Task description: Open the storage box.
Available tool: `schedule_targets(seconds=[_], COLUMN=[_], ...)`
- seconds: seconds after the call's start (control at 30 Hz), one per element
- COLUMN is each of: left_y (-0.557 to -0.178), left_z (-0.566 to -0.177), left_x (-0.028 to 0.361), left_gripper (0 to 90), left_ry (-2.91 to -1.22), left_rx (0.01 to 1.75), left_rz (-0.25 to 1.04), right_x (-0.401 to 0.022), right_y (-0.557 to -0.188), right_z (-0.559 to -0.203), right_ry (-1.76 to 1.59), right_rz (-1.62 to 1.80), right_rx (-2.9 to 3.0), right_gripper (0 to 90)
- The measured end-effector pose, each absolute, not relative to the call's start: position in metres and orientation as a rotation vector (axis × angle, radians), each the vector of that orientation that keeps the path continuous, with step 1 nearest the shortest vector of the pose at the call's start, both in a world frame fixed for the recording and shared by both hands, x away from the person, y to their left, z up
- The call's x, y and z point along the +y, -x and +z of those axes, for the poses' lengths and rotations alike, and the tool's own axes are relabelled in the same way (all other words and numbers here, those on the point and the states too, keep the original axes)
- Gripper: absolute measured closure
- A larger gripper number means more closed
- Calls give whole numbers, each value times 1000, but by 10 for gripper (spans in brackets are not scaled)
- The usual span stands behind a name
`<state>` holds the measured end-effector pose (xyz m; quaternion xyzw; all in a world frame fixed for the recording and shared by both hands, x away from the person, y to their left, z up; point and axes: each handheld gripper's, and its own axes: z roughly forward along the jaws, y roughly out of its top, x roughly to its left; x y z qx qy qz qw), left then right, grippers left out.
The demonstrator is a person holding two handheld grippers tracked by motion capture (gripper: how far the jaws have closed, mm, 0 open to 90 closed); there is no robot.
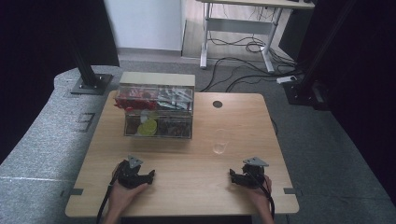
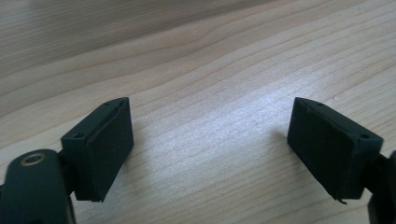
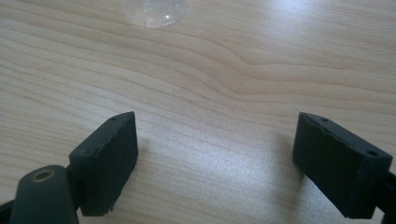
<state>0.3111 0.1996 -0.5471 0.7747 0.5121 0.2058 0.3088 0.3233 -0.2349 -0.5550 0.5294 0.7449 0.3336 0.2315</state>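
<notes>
A clear drinking glass stands upright on the wooden table, right of centre; its base shows at the top of the right gripper view. A clear plastic box with red, yellow and dark contents sits at the table's back left. My left gripper rests low at the front left, jaws wide apart over bare wood. My right gripper rests at the front right, a short way in front of the glass, open with nothing between its pads.
A round black cable hole lies near the table's back edge. Black posts stand beyond the table at the left and right. A white desk frame and loose cables are on the floor behind.
</notes>
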Motion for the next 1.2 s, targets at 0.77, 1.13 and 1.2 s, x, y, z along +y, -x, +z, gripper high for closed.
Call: schedule_targets(seconds=[0.77, 1.13, 1.2], left_y=[-297, -290, -290], left_z=[-537, -525, -522], left_x=[225, 223, 222], left_gripper=[540, 862, 886], left_ry=[-1941, -1963, -1959], left_rx=[1375, 1316, 1303], left_rz=[564, 614, 594], right_x=[-241, -242, -242], right_y=[-322, -322, -322], right_z=[-555, -554, -554], right_ry=[-1495, -1503, -1504], right_rz=[923, 929, 933], right_rx=[2006, 2001, 2000], right_gripper=[191, 198, 199])
